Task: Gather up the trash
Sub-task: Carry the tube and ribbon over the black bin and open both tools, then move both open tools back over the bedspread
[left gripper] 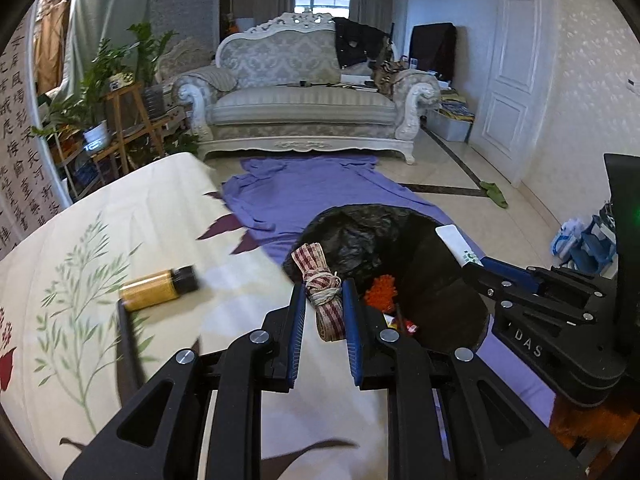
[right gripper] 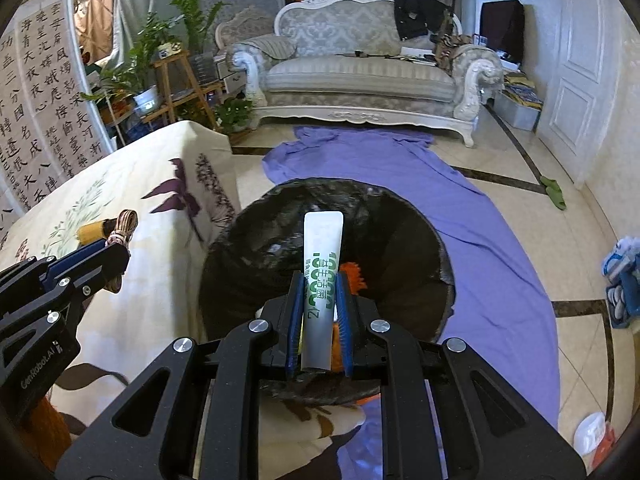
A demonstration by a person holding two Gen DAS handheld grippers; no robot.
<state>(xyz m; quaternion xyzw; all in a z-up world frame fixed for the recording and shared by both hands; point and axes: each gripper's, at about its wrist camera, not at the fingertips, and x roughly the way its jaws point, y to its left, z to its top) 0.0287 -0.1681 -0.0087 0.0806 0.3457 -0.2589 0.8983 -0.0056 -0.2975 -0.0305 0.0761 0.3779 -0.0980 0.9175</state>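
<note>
The left tongs [left gripper: 323, 292] pinch a folded red-and-cream checked ribbon bundle tied with string [left gripper: 322, 294], held at the desk edge beside the black-lined trash bin [left gripper: 440, 280]. The right tongs [right gripper: 319, 292] are clamped on a white squeeze tube with green print [right gripper: 321, 280] directly over the bin's open mouth. A yellow glitter jar with black cap [left gripper: 158, 288] lies on the floral-clothed desk [left gripper: 80, 240], left of the ribbon.

Soft daylight from the far window [left gripper: 322, 2], strong fisheye bending at edges, slight motion blur nearby.
</note>
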